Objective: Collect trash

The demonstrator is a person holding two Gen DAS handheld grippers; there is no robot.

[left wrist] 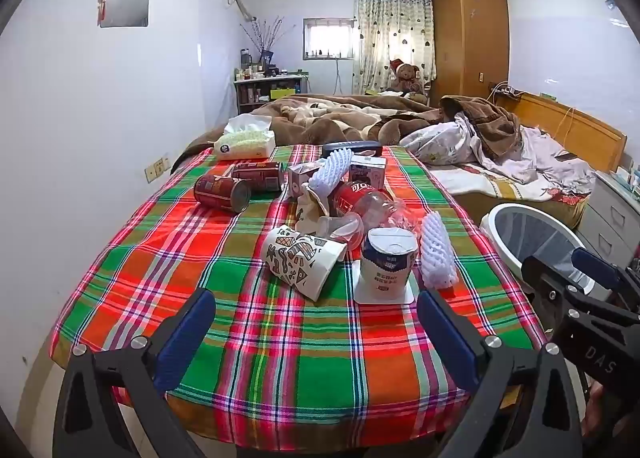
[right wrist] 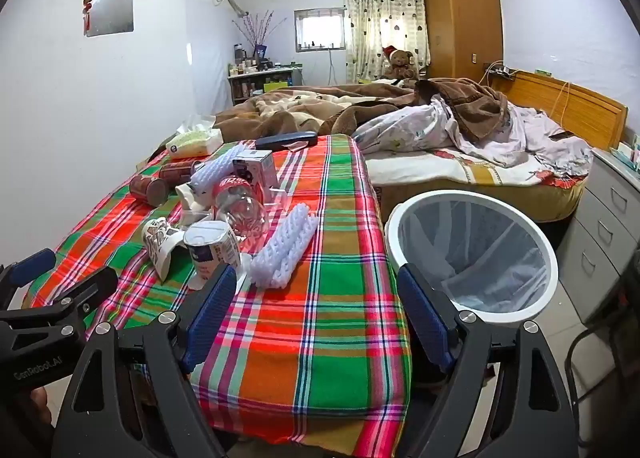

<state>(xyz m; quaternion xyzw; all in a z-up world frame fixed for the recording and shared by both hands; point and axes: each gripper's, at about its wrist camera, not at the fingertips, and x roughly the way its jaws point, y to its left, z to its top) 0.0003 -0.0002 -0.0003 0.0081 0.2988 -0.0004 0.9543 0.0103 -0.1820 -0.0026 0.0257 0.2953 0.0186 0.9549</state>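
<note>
showing bin (right wrist: 472, 254) interior only from right wrist.

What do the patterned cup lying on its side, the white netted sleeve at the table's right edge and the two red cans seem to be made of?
Patterned white cup: likely paper, matte, with a dented rim. White netted sleeve: probably foam mesh, with a soft open lattice. Two red cans: apparently metal, with a glossy printed wall and a shiny end rim.

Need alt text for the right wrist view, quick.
The open right gripper hovers over a plaid table strewn with trash: yogurt cup, foam sleeve, plastic bottle. A lined white bin stands beside it.
</note>
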